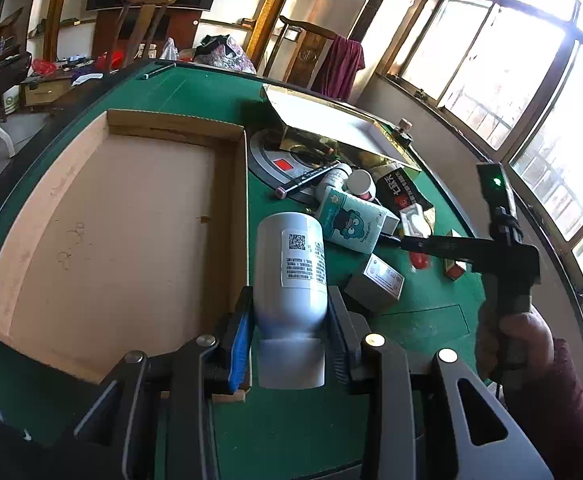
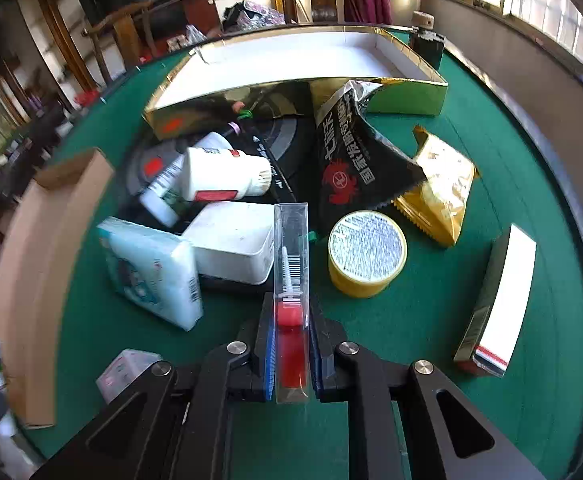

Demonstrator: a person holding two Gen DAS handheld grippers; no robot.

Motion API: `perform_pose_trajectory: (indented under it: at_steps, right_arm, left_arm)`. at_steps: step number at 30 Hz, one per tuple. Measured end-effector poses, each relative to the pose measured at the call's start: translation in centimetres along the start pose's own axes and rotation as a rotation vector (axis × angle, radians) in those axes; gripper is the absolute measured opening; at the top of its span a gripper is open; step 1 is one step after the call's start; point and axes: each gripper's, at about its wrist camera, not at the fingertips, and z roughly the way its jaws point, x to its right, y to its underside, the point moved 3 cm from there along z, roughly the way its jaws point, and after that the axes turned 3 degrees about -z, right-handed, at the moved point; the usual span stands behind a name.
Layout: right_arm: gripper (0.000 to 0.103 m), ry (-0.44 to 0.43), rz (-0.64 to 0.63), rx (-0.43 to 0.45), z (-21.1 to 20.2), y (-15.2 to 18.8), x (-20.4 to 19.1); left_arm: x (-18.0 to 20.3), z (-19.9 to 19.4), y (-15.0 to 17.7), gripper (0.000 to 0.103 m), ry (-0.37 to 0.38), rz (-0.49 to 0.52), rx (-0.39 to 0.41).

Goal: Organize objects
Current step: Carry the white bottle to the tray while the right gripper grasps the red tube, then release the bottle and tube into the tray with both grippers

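Green felt table point(image 1: 219, 92) crowded with clutter, beside sunlit windows point(image 1: 491, 60).

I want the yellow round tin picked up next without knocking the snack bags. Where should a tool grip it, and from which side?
Grip the yellow round tin across its short side wall, coming down from above. It sits flat with the printed face up, so only the wall gives two opposing surfaces. The black snack bag and gold snack bag crowd its far side; put the pads left and right, where bare felt shows.
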Motion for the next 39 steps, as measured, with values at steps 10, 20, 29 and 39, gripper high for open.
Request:
perform_pose_trajectory:
  at_steps: [10,20,29,39]
  right_arm:
    - [0.015,-0.265,0.003,0.091,-7.5,-1.5,-2.6]
    - [0.015,-0.669,-0.025,-0.027,-9.3,-11.5,-16.9]
    - [0.015,-0.463,-0.009,-0.184,4.8,-10.2,-21.8]
    - [0.017,-0.37,-0.04,-0.215,9.9,-10.5,-22.1]
  left_arm:
    - [-1.1,-4.6,-3.3,0.033,0.027,-0.02,0.036]
    - [-3.8,-4.5,-13.1,0.033,-0.113,0.018,0.029]
    - [-10.7,7.0,-13.9,0.033,-0.163,-0.115,-0.108]
    - [-13.8,11.7,-14.1,0.033,-0.128,-0.189,-0.121]
